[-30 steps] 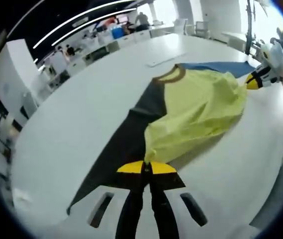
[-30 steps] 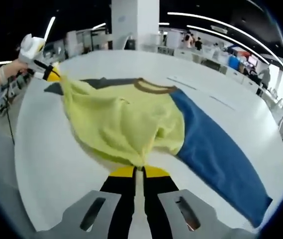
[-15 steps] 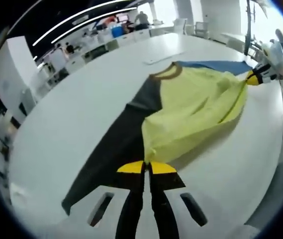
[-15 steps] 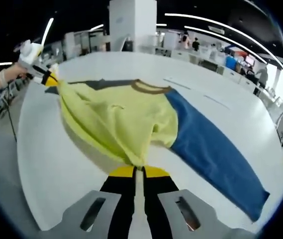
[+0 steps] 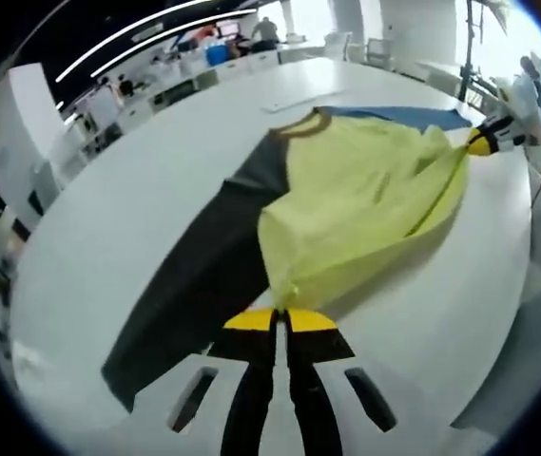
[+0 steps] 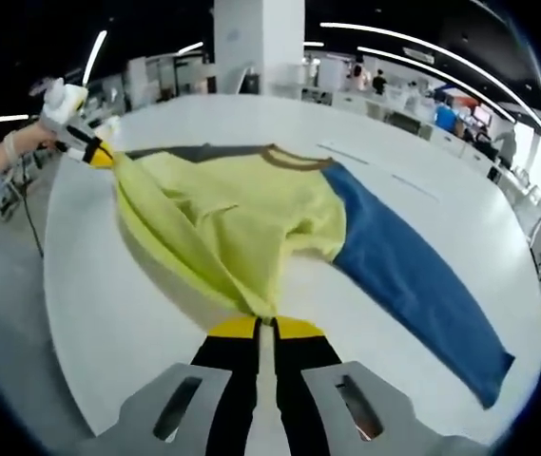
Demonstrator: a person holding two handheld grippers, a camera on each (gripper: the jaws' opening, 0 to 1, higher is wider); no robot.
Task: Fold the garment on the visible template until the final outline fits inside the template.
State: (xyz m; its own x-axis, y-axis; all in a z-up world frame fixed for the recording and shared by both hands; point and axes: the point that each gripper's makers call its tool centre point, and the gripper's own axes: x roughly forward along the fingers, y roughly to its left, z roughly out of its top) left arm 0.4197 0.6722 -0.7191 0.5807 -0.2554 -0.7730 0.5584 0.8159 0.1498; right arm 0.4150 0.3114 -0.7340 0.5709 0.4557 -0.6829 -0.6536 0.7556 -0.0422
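Note:
A long-sleeved shirt lies spread on the white table [image 5: 137,190], its yellow body [image 5: 365,199] lifted at the hem, with a brown collar [image 5: 299,123], a dark grey sleeve [image 5: 194,275] and a blue sleeve [image 6: 413,275]. My left gripper [image 5: 280,306] is shut on one hem corner of the yellow shirt. My right gripper [image 6: 265,316] is shut on the other hem corner; it also shows far right in the left gripper view [image 5: 479,144]. The left gripper, held by a hand, appears at upper left of the right gripper view [image 6: 99,154]. The hem hangs stretched between them above the table.
The table edge [image 6: 51,285] runs close on the near side, with grey floor beyond. A thin white strip [image 5: 294,98] lies on the table past the collar. Desks, chairs and people stand far behind.
Both grippers have drawn the yellow hem further over the shirt toward the collar, and the fabric between them is pulled tauter. The grey sleeve shows more fully.

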